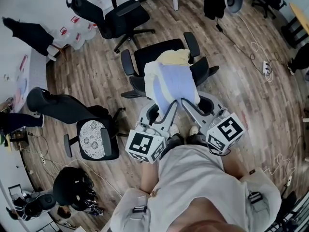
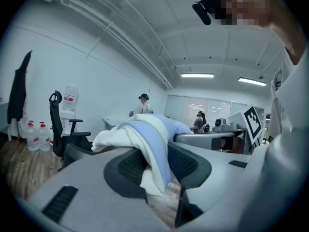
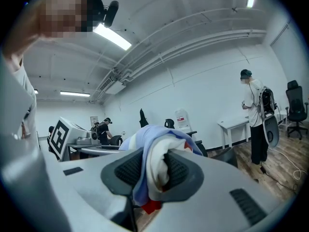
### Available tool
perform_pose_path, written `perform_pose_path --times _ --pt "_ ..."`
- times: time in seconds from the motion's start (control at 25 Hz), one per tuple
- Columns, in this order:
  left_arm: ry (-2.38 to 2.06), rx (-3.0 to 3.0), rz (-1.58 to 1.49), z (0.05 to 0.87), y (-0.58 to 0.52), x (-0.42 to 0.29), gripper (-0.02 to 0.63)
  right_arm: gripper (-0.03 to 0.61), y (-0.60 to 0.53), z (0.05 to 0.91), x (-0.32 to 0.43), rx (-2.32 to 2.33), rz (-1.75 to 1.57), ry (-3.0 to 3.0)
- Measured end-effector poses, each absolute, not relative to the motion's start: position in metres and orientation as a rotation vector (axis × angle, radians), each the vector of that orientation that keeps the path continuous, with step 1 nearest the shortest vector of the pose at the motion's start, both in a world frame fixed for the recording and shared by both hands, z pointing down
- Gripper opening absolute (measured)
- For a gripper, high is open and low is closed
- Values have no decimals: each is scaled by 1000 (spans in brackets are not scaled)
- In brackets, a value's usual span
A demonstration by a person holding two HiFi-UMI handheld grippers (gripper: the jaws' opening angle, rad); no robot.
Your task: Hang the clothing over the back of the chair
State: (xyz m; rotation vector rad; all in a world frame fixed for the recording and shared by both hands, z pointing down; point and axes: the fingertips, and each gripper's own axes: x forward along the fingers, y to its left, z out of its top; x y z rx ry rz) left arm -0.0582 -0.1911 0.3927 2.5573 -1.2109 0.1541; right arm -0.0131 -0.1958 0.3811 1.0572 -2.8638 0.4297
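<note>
Wood floor (image 1: 96, 76) of a busy office, left claw (image 1: 170, 106) and right claw (image 1: 187, 104) each pinching the blue-and-white garment (image 1: 171, 79), seemingly draped across the black office chair (image 1: 159, 52) backrest, release still outstanding.

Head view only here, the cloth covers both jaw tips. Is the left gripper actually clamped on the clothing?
Observer: Yes. In the left gripper view, the left gripper has both pads pressed on a fold of the white and light-blue clothing.
Operator: And the right?
Observer: Clamped too. In the right gripper view, the right gripper pinches a bunched fold of the same fabric between its pads.
</note>
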Motion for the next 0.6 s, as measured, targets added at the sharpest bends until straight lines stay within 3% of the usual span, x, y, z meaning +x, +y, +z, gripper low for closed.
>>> perform_pose_path --times 0.6 --pt "-1305 2481 141 414 -184 -57 152 110 -188 402 -12 969 440 -2878"
